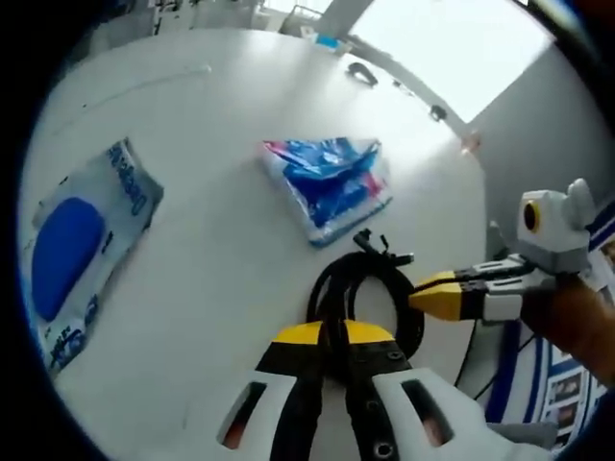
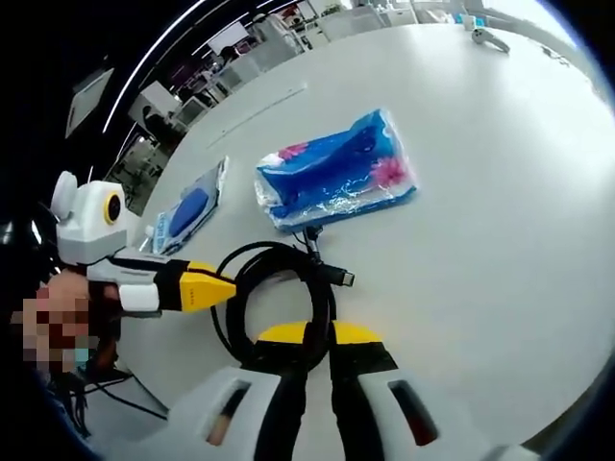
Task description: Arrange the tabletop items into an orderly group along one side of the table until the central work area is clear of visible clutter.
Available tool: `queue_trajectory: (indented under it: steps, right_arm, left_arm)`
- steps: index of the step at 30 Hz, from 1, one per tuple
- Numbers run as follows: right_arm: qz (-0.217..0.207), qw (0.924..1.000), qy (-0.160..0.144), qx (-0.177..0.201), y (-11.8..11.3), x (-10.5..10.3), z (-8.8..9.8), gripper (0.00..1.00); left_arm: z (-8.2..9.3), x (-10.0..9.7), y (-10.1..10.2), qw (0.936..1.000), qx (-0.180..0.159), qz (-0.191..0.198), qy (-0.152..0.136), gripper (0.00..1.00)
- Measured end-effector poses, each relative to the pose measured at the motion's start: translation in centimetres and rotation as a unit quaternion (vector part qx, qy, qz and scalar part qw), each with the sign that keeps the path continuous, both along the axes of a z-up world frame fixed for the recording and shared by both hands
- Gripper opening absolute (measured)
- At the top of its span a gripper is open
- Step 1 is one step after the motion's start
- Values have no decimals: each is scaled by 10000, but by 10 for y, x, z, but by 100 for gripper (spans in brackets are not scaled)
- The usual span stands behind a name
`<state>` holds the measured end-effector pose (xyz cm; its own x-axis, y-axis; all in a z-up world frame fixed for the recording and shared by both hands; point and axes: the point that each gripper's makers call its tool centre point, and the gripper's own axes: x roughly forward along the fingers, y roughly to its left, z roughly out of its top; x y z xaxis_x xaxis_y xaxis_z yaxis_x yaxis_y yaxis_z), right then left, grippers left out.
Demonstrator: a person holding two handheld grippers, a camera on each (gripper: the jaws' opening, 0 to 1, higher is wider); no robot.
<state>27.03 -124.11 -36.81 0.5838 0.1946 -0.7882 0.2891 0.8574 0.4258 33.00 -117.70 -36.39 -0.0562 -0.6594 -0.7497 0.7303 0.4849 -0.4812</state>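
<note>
Barely started: both grippers, left [image 1: 332, 334] and right [image 2: 318, 336], were clamped on the cable coil [image 1: 363, 288]; tissue pack [image 1: 330, 185] mid-frame, wipes pack [image 1: 82, 245] far left, ungrouped.

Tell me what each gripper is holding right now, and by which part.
Both grip the coiled black cable: the left gripper on the loop's near edge, the right gripper likewise at the coil's rim.

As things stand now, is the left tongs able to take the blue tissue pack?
Probably not yet: the left tongs look shut on the black cable. The blue tissue pack lies just beyond, with bare table between.
</note>
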Motion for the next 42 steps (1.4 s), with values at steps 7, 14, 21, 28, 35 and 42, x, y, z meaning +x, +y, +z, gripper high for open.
queue_trajectory:
  steps: [7, 14, 21, 28, 35, 42]
  right_arm:
    - [12, 9999, 24, -102, -2, -1, -1, 11]
    - [35, 9999, 3, -147, -3, -1, -1, 10]
    - [24, 9997, -43, -227, -5, -1, 1, 15]
    - [-11, 9995, -127, -304, -8, -2, 4, 19]
    - [-35, 9989, -299, -363, -7, 1, 9, 24]
    - [-17, 9981, -472, -396, -5, 5, 14, 29]
  left_arm:
    - [2, 4, 0, 10000, -59, -4, -80, 11]
    - [2, 7, 3, 9999, -60, 45, -85, 17]
    - [4, 6, 3, 9999, -94, 24, -98, 18]
    - [8, 6, 2, 9998, -161, 15, -128, 21]
    - [11, 5, 3, 9997, -190, -1, -143, 24]
    - [15, 6, 5, 9996, -236, -3, -171, 27]
